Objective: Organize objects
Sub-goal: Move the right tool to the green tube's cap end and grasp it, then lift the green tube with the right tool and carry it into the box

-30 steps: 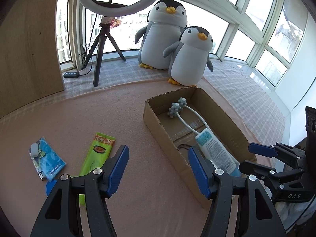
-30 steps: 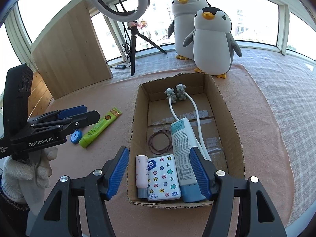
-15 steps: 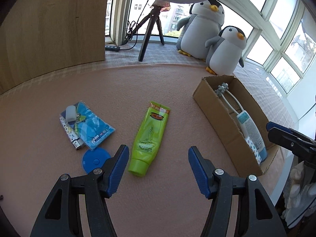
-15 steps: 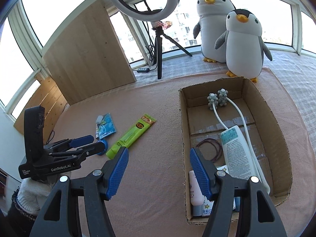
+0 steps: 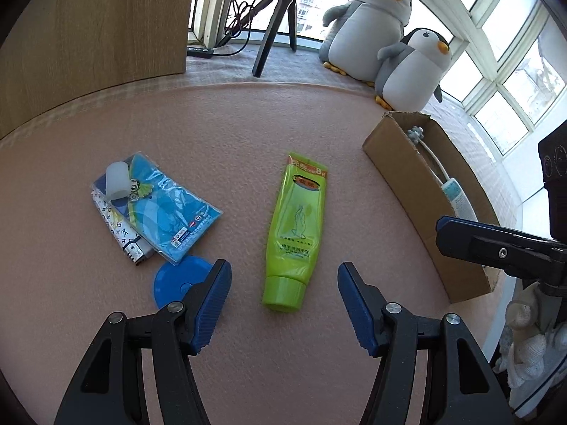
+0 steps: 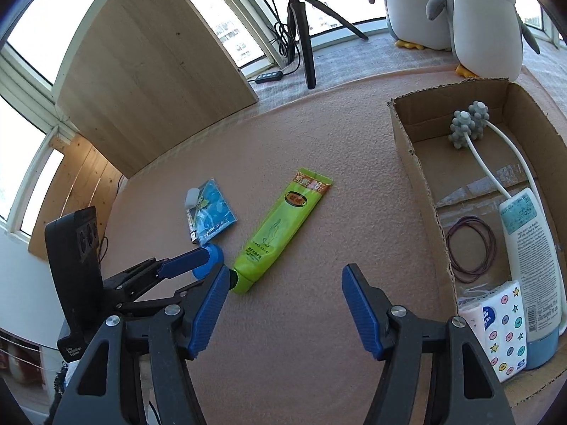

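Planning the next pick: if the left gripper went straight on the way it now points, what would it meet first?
Probably the green tube: its cap end lies between the open fingers of the left gripper, just ahead. Depth is hard to judge, so the gripper may meet the pink mat beside it instead.

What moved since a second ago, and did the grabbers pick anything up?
Both swung away from the cardboard box toward the loose things. The left gripper now sits open over the green tube; the right gripper is open too. Nothing was picked up or let go. The tube, the blue packet, the blue disc and the box contents stayed put.
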Demonstrator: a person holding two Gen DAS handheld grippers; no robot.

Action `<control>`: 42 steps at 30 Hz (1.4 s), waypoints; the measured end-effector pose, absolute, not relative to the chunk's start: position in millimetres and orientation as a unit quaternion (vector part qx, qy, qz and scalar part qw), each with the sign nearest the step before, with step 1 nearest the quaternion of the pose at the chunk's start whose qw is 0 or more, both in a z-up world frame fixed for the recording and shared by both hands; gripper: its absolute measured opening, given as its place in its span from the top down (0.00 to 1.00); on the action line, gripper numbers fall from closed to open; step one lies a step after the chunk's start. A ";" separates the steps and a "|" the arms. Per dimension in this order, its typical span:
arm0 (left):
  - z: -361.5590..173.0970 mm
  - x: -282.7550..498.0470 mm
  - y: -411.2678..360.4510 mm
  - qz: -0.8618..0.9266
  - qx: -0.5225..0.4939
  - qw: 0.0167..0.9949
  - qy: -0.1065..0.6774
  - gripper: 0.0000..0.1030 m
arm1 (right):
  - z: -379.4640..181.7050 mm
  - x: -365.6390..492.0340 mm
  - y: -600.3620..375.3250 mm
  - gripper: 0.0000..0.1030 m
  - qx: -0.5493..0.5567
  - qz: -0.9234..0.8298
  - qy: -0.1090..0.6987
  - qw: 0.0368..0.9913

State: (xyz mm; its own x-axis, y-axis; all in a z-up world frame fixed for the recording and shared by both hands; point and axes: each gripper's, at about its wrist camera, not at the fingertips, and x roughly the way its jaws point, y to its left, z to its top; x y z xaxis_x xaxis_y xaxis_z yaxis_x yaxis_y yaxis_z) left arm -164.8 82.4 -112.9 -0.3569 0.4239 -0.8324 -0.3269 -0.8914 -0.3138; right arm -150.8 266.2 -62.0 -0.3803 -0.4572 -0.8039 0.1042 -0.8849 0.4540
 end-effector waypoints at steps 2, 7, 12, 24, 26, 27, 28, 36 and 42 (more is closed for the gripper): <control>-120.9 -167.9 82.2 0.818 -0.523 0.233 -0.055 0.36 | -68.9 -156.7 260.5 0.40 0.537 -0.808 -0.171 0.173; -136.7 -171.2 86.7 0.809 -0.531 0.243 -0.063 0.37 | -88.8 -169.9 252.9 0.44 0.560 -0.791 -0.184 0.163; -143.4 -170.9 94.6 0.802 -0.535 0.257 -0.069 0.46 | -107.4 -177.9 247.7 0.53 0.580 -0.771 -0.200 0.166; -147.0 -164.1 118.8 0.793 -0.539 0.275 -0.066 0.49 | -127.5 -184.9 239.9 0.66 0.601 -0.751 -0.210 0.176; -146.4 -164.3 122.9 0.796 -0.539 0.269 -0.059 0.49 | -127.9 -185.8 238.9 0.68 0.599 -0.751 -0.210 0.179; -146.1 -163.9 124.2 0.798 -0.538 0.266 -0.057 0.49 | -127.9 -186.3 238.3 0.69 0.598 -0.752 -0.210 0.181; -146.2 -163.4 124.5 0.799 -0.537 0.264 -0.057 0.49 | -127.9 -186.8 237.7 0.71 0.597 -0.752 -0.210 0.183; -146.6 -159.9 119.5 0.805 -0.534 0.247 -0.073 0.60 | -123.3 -183.0 234.1 0.73 0.589 -0.763 -0.188 0.188; -145.2 -146.1 119.5 0.803 -0.534 0.250 -0.088 0.63 | -115.4 -174.3 233.9 0.75 0.578 -0.777 -0.161 0.189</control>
State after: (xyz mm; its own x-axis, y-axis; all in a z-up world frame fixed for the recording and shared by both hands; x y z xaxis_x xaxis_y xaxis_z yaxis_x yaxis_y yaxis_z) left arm -146.1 119.5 -145.2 -0.3058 0.4953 -0.8131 -0.3074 -0.8597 -0.4081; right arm -174.3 233.9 -115.4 -0.2598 -0.4799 -0.8380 0.1071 -0.8768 0.4688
